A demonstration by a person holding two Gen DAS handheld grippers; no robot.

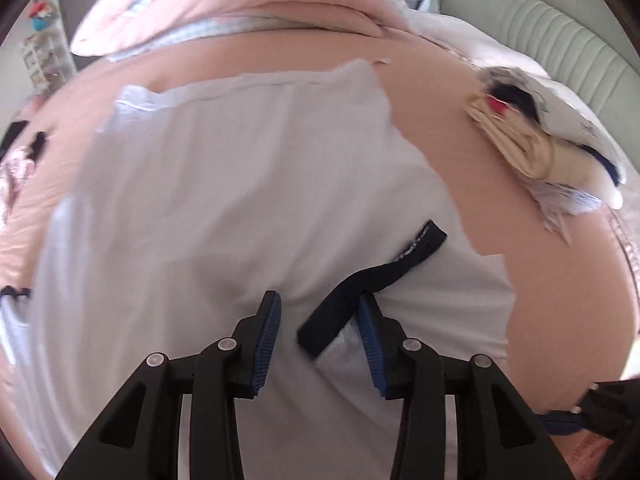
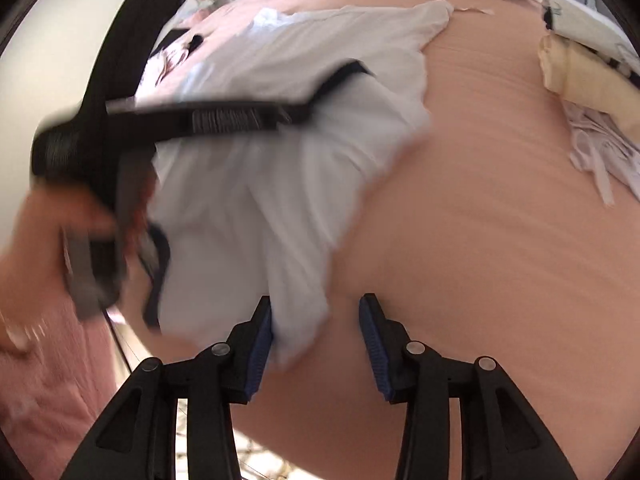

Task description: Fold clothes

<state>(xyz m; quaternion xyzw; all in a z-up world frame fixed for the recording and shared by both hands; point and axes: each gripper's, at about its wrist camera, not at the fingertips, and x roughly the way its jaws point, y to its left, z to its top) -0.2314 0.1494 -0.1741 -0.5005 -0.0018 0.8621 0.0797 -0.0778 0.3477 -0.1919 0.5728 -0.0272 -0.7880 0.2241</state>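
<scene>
Now my left tool (image 1: 319, 314) hangs with its fingers apart over the white garment (image 1: 224, 200), which lies spread across the middle of the bed (image 1: 540, 312), its dark collar trim (image 1: 384, 276) just ahead of the right finger. My right tool (image 2: 316, 316) is also apart, the garment's edge against its left pad. Folded clothes (image 1: 532, 140) sit near the bed's far right edge, beside a grey-green padded headboard (image 1: 560, 32).
</scene>
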